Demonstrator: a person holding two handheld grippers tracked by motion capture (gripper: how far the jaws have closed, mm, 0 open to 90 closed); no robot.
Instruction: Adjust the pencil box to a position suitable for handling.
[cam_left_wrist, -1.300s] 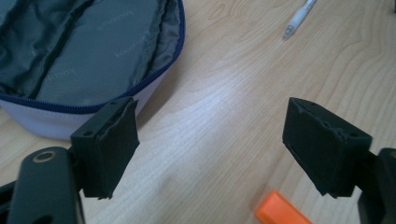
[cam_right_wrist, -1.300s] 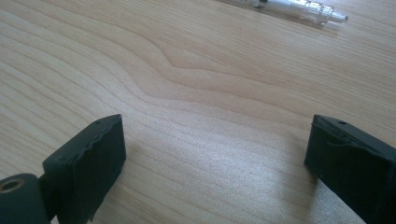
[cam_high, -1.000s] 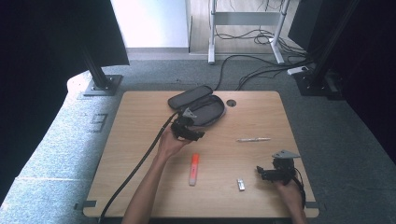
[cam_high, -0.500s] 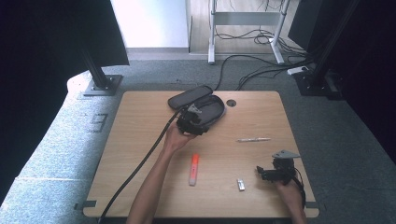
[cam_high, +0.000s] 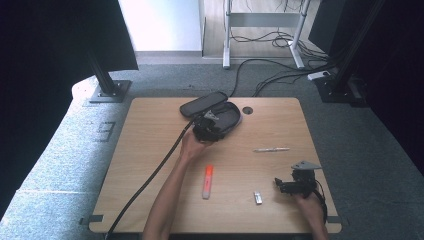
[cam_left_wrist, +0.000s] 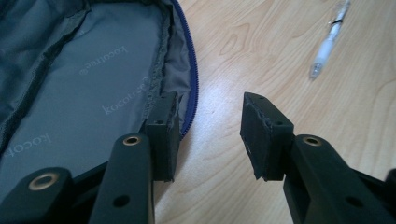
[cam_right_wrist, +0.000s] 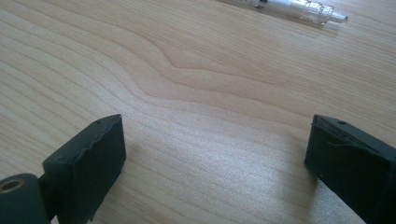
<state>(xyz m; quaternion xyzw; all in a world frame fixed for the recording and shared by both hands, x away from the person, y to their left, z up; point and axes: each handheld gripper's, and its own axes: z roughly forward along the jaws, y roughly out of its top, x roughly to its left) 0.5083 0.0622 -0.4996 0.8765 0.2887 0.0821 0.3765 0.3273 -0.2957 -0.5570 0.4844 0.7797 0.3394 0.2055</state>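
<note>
A black pencil case (cam_high: 220, 111) lies unzipped at the table's far middle, showing a grey lining (cam_left_wrist: 88, 88) edged by a blue zipper. My left gripper (cam_high: 210, 126) is at the case's near rim and is open. In the left gripper view (cam_left_wrist: 210, 128) one jaw stands over the lining and the other over bare wood, with nothing between them. A clear pen (cam_high: 270, 149) (cam_left_wrist: 327, 44) (cam_right_wrist: 299, 7) lies right of the case. My right gripper (cam_high: 280, 185) hovers low over the wood near the front right corner, wide open (cam_right_wrist: 215, 154) and empty.
An orange highlighter (cam_high: 207, 181) lies at the front middle of the wooden table (cam_high: 150, 150). A small silver-white item (cam_high: 258, 197) sits just left of the right gripper. The left gripper's cable (cam_high: 150, 180) trails across to the front left edge.
The left gripper has moved a little forward and to the right, onto the rim of the pencil case. The right gripper has stayed where it was.
</note>
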